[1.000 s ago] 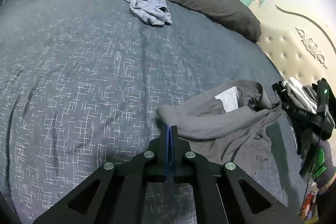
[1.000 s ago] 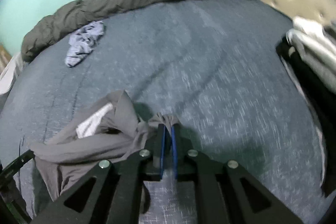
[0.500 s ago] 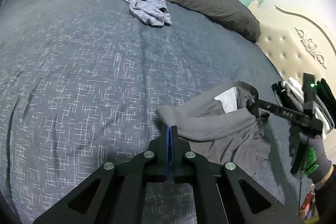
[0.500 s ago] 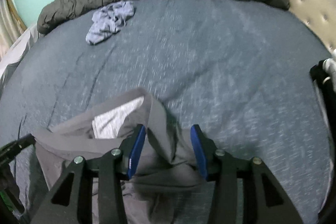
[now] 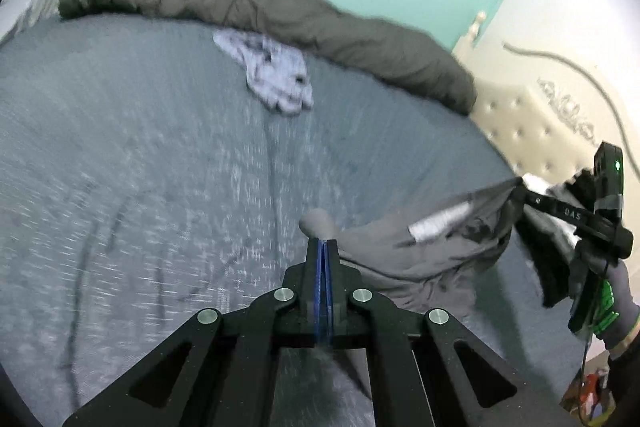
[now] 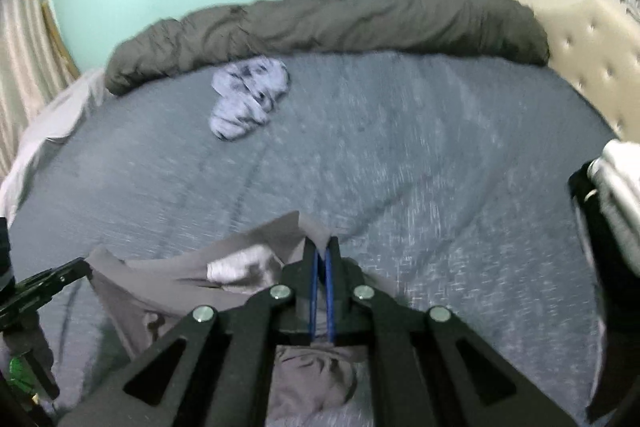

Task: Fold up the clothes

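Grey garment (image 5: 404,247) now apparently lifted by both grippers.

The left gripper (image 5: 322,247) is pinching one end of the grey garment (image 5: 404,247), its blue pads pressed flat together on the cloth. The right gripper (image 6: 322,247) is clamping the garment's other end, jaws nearly touching. Both are angling downward above the garment. A gloved hand (image 5: 600,291) is gripping the right gripper's handle, right of the garment.
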{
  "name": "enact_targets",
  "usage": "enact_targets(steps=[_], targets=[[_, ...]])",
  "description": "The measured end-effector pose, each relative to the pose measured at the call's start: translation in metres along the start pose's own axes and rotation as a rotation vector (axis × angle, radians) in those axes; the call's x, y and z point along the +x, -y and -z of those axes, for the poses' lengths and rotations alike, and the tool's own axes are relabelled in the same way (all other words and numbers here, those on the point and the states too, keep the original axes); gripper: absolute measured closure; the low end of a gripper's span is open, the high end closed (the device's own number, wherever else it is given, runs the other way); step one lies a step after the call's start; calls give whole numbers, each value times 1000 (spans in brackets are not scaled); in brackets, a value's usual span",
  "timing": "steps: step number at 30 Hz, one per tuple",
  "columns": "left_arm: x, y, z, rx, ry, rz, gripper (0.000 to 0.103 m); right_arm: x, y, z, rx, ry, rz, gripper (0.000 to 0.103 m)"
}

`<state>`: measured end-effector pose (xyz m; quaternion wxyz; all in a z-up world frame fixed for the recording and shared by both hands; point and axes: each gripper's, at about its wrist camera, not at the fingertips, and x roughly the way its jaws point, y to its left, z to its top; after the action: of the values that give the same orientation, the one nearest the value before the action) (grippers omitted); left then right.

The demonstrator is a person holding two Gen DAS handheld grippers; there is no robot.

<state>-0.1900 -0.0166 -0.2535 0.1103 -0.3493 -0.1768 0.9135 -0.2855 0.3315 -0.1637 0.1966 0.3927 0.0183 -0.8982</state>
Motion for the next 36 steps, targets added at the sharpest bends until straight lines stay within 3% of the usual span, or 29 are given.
enact_targets(steps=[3,9,15,19,27,33,36], targets=[[-59,10,-17,22,76,17,102,-46,-12,-10,-6,34,-40,100],[-170,35,-45,126,192,-29,102,-134,-40,-18,-18,82,-134,100],[-240,26,-42,144,236,-94,102,-198,-54,-9,24,136,-301,100],[-230,7,-26,118,181,-132,102,-183,-58,10,62,92,-336,100],[-135,-50,24,7,1,-167,102,-60,-61,71,122,-124,-277,100],[-84,-90,39,-62,-18,-213,102,13,-38,86,255,-137,-279,100],[-65,-109,35,-87,-9,-236,102,36,-39,82,248,-122,-287,100]])
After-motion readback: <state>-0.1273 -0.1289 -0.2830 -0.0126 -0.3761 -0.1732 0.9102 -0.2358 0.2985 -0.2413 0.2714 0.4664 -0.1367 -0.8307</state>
